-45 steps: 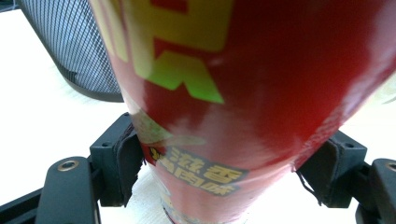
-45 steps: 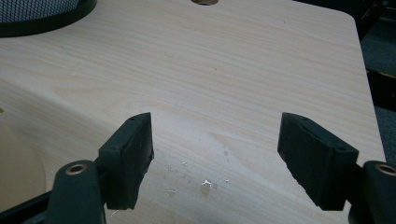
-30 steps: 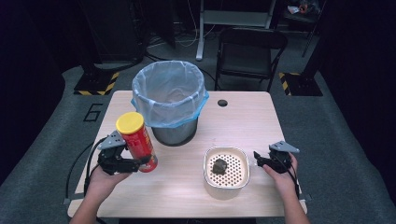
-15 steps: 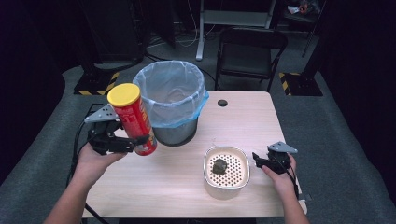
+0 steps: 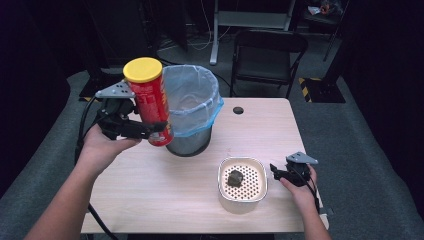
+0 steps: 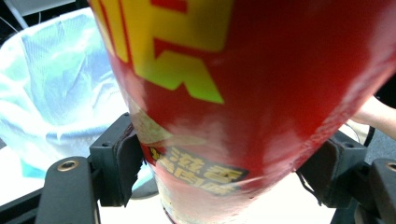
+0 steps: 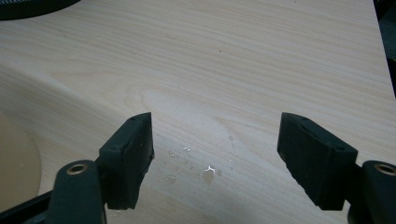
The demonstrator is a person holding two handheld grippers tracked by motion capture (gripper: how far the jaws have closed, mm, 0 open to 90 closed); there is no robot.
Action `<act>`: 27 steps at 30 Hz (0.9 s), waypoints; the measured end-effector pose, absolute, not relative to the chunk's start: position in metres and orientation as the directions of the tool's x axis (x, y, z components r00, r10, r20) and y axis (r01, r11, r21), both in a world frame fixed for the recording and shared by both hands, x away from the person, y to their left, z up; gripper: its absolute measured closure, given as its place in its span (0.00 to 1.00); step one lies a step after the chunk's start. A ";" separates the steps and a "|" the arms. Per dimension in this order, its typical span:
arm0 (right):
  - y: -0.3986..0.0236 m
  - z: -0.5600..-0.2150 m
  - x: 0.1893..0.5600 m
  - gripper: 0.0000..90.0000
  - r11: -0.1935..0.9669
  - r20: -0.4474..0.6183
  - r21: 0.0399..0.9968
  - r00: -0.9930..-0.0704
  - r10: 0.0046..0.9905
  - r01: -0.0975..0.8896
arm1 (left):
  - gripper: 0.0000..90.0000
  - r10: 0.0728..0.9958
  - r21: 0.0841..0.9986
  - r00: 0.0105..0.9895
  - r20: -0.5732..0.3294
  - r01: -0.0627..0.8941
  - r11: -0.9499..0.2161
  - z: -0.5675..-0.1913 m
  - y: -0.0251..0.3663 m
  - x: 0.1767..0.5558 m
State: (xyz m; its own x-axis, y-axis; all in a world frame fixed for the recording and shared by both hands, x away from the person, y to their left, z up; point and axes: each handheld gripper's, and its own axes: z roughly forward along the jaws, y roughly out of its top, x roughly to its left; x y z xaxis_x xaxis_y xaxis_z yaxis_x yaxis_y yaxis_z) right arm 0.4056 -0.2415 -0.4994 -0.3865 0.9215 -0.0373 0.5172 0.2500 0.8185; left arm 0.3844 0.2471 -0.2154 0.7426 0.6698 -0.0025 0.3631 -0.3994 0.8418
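A red snack can point(image 5: 150, 102) with a yellow lid hangs in the air left of the bin point(image 5: 192, 107), tilted slightly. My left gripper point(image 5: 150, 131) is shut on its lower part; in the left gripper view the can point(image 6: 243, 93) fills the space between both pads, with the bin's blue liner point(image 6: 51, 84) behind it. My right gripper point(image 5: 276, 171) rests on the table at the right, open, just right of the cream perforated tray point(image 5: 243, 184). In the right gripper view the right gripper point(image 7: 215, 158) has bare wood between its pads.
The metal bin with a blue plastic liner stands at the table's middle back. A dark lump point(image 5: 234, 178) lies in the tray. A round black grommet point(image 5: 238, 110) sits near the far edge. A folding chair point(image 5: 267, 55) stands beyond the table point(image 5: 150, 185).
My left gripper has lifted the can from the table up to about the bin's rim height and a little towards the far side. The right gripper has stayed put.
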 end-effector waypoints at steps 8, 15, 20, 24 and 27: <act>-0.241 -0.499 0.406 0.29 0.245 -0.036 0.821 -0.382 0.923 0.516 | 0.26 0.674 0.848 0.739 0.014 0.348 -0.399 -0.195 0.237 0.397; -0.242 -0.499 0.406 0.29 0.253 -0.039 0.821 -0.391 0.920 0.512 | 0.26 0.692 0.849 0.721 0.009 0.360 -0.386 -0.184 0.231 0.416; -0.244 -0.499 0.406 0.29 0.245 -0.031 0.819 -0.386 0.922 0.518 | 0.26 0.712 0.852 0.702 -0.010 0.379 -0.362 -0.180 0.227 0.432; -0.244 -0.499 0.407 0.29 0.227 -0.016 0.822 -0.376 0.926 0.523 | 0.26 0.729 0.856 0.685 -0.012 0.384 -0.347 -0.182 0.225 0.444; -0.246 -0.499 0.407 0.29 0.235 -0.021 0.821 -0.383 0.924 0.520 | 0.26 0.740 0.849 0.673 0.004 0.388 -0.358 -0.185 0.222 0.453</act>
